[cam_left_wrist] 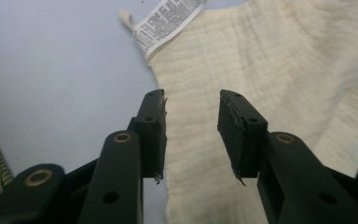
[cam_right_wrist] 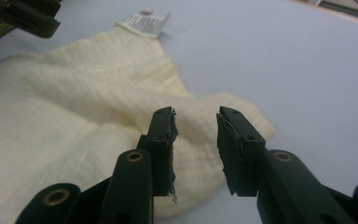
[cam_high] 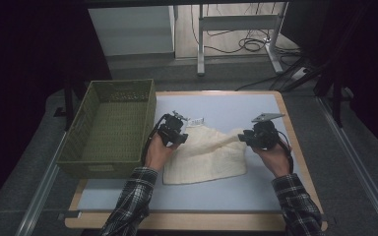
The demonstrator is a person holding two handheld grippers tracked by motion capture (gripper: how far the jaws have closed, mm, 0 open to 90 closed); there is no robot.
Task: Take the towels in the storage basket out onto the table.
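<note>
A cream knitted cloth (cam_high: 206,155) lies crumpled on the pale blue mat (cam_high: 226,110), its white care label (cam_high: 195,121) at the far left corner. My left gripper (cam_high: 179,136) hovers over the cloth's left edge near the label (cam_left_wrist: 168,21). Its jaws stand apart above the fabric (cam_left_wrist: 261,60) with nothing pressed between them. My right gripper (cam_high: 242,138) sits at the cloth's raised right corner (cam_right_wrist: 214,116). Its jaws are also parted, the fabric lying just beyond and under them, not pinched.
A green woven basket (cam_high: 109,127) stands at the left, its wall close to my left hand. The wooden table edge (cam_high: 192,221) frames the mat. Desk legs and cables (cam_high: 246,44) lie on the floor beyond the table.
</note>
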